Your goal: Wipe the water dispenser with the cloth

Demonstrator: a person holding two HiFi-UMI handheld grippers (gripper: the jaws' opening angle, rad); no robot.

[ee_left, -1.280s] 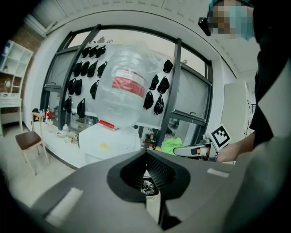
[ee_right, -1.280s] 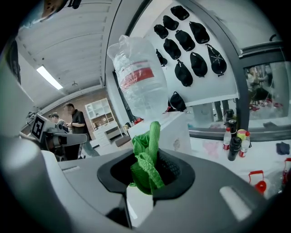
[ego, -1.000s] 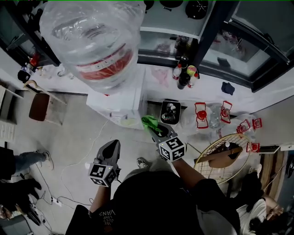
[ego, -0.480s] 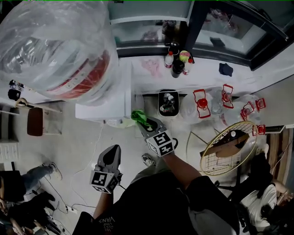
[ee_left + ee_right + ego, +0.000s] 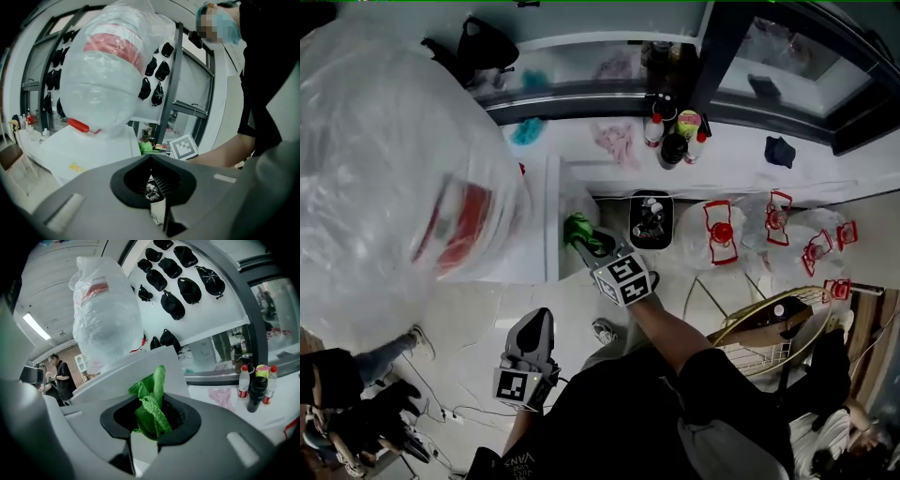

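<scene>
The white water dispenser (image 5: pixel 551 217) carries a big plastic-wrapped bottle (image 5: pixel 389 178) with a red label. My right gripper (image 5: pixel 582 246) is shut on a green cloth (image 5: pixel 578 230), and the cloth sits against the dispenser's right side. In the right gripper view the cloth (image 5: pixel 152 405) bunches out of the right gripper (image 5: pixel 145 433), with the dispenser's white panel (image 5: pixel 136 365) just behind and the bottle (image 5: pixel 105 315) above. My left gripper (image 5: pixel 535 326) hangs lower, over the floor, shut and holding nothing. In the left gripper view the left gripper (image 5: pixel 157 202) points at the dispenser (image 5: pixel 89 151) and the cloth (image 5: pixel 146 147).
A black bin (image 5: pixel 650 221) stands right of the dispenser, then water jugs with red handles (image 5: pixel 720 234) and a gold wire basket (image 5: pixel 761 330). Several bottles (image 5: pixel 675 133), a pink rag (image 5: pixel 615 141) and a blue rag (image 5: pixel 779 151) lie on the ledge. A person (image 5: pixel 342 375) stands at lower left.
My right gripper has carried the green cloth up and left onto the dispenser's side. The head has moved closer, so the bottle fills more of the view. The left gripper stays low.
</scene>
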